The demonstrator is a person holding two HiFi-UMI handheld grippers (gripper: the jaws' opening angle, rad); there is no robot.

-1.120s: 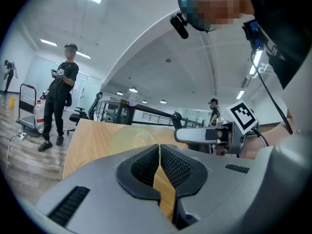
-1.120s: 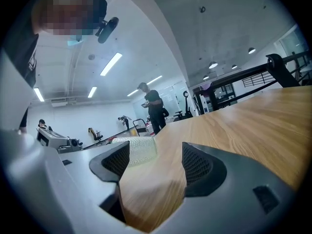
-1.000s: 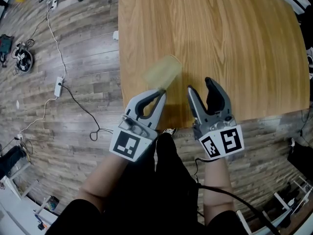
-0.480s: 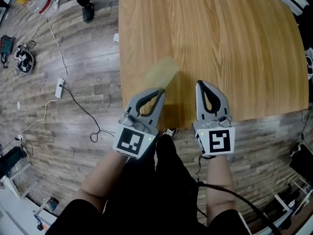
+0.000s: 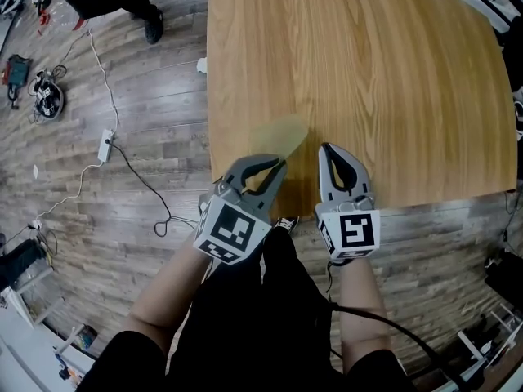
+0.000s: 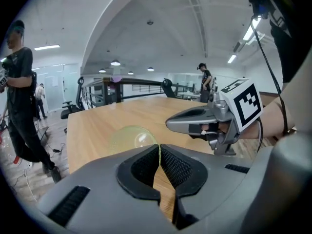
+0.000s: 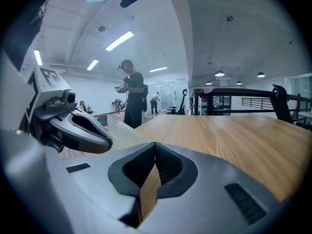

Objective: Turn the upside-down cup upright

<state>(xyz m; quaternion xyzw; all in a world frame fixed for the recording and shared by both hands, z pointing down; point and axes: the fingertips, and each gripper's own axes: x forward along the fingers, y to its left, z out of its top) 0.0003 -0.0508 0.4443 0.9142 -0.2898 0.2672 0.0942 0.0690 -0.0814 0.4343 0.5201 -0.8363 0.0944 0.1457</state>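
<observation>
The cup [image 5: 279, 134], pale yellow-green and see-through, sits over the near left part of the table [image 5: 392, 72], close to its left edge. It is tipped on a slant, and its long axis runs from the left gripper [image 5: 280, 165] away across the wood. Which end is the mouth is hard to tell, and so is whether it touches the table. The left gripper is pinching the cup's thin wall between its pads, while the right gripper [image 5: 326, 150] is just beside it, pressed together on nothing. The table is light wood with a long grain. Around it lies a grey-brown plank floor [image 5: 122, 219] with a power strip [image 5: 105, 145] and a trailing cable [image 5: 139, 178]. The room is a large pale hall with strip lights [image 7: 119, 40], where a person [image 6: 22, 96] stands at the table's far side.
</observation>
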